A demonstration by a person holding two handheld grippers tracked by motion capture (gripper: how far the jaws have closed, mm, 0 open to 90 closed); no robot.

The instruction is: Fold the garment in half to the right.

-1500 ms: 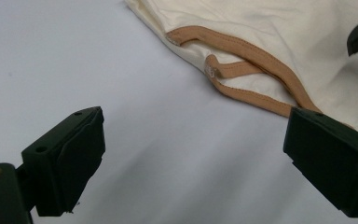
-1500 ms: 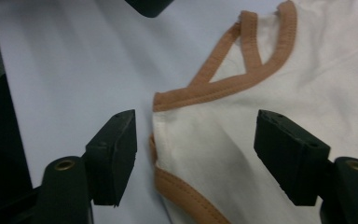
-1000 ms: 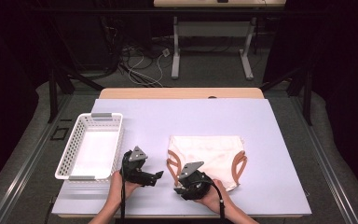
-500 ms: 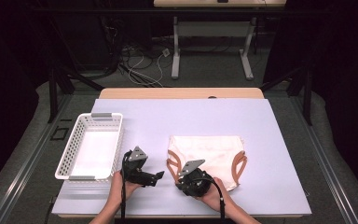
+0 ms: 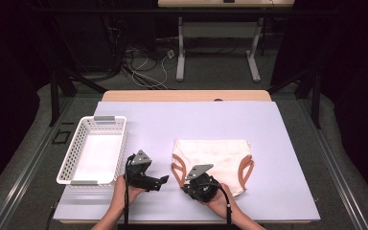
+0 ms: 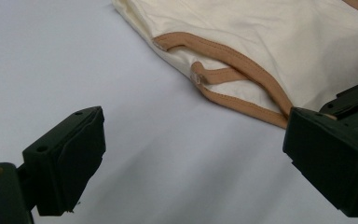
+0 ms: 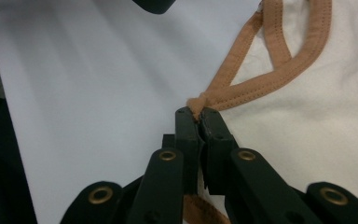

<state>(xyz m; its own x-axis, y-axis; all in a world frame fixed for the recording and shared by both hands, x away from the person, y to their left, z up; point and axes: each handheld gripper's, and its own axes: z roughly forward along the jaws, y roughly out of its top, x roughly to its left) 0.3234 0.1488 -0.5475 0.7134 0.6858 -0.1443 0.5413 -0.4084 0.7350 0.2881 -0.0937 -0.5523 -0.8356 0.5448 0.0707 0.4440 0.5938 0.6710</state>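
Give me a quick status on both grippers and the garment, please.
Right gripper just closed on the garment's tan trim. Left gripper open, beside it. Basket off left, nothing blocking.

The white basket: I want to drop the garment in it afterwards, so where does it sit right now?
In the high view the white basket sits on the left part of the table, just left of the left gripper and well left of the cream garment.
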